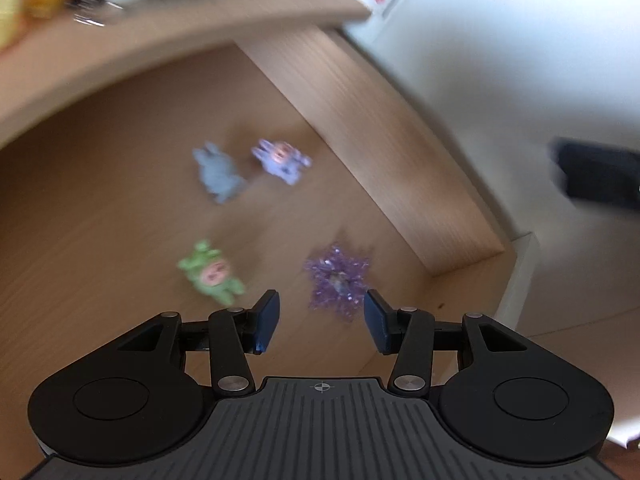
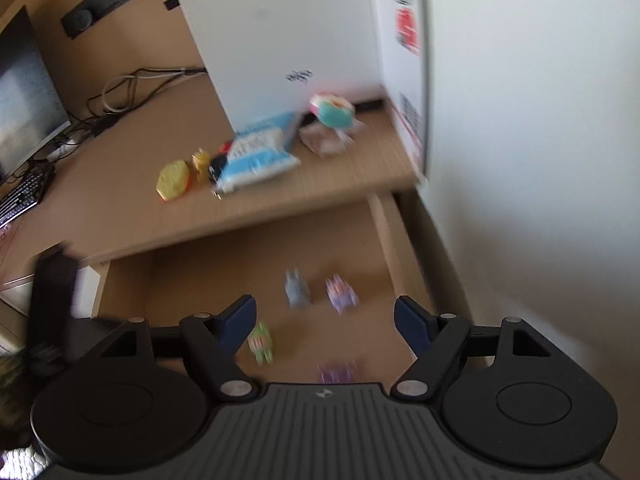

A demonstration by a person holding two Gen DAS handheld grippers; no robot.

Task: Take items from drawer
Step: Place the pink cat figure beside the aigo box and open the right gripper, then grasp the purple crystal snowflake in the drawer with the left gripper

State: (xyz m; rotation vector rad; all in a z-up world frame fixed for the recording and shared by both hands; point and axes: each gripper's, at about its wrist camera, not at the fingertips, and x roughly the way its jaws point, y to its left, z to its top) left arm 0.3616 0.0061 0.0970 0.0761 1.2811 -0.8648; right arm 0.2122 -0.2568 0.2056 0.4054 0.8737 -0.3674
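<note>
Both views are blurred. The left gripper (image 1: 321, 320) is seen with its jaws spread apart and nothing held between them; its blue pads (image 1: 267, 322) hang over the open drawer (image 1: 424, 200), on either side of the near edge of a purple glittery star (image 1: 337, 279), though contact with it cannot be told. The right gripper (image 2: 325, 325) is held wider open and higher, also empty, above the same drawer (image 2: 384, 240).

On the desk (image 2: 340, 176) behind the drawer a large white box (image 2: 280, 32) is seen, with a small dark logo on its front that cannot be read; red-and-black printing on its side panel is also too blurred to read. Against the box a blue-and-white packet (image 2: 256, 156) is laid, its print illegible. Beside it a yellow puck-shaped item (image 2: 173, 181), a small golden item (image 2: 201, 165) and a pink-and-teal round toy (image 2: 332, 110) are found. A monitor (image 2: 24, 96) and a keyboard (image 2: 22, 198) are seen at the left edge.

Inside the drawer four small things remain on the wooden floor: a grey-blue figure (image 1: 218, 174) and a lilac figure (image 1: 282, 160) lie side by side further in, and a green figure (image 1: 212, 274) lies nearer, to the left of the star, just ahead of the left gripper's left pad
</note>
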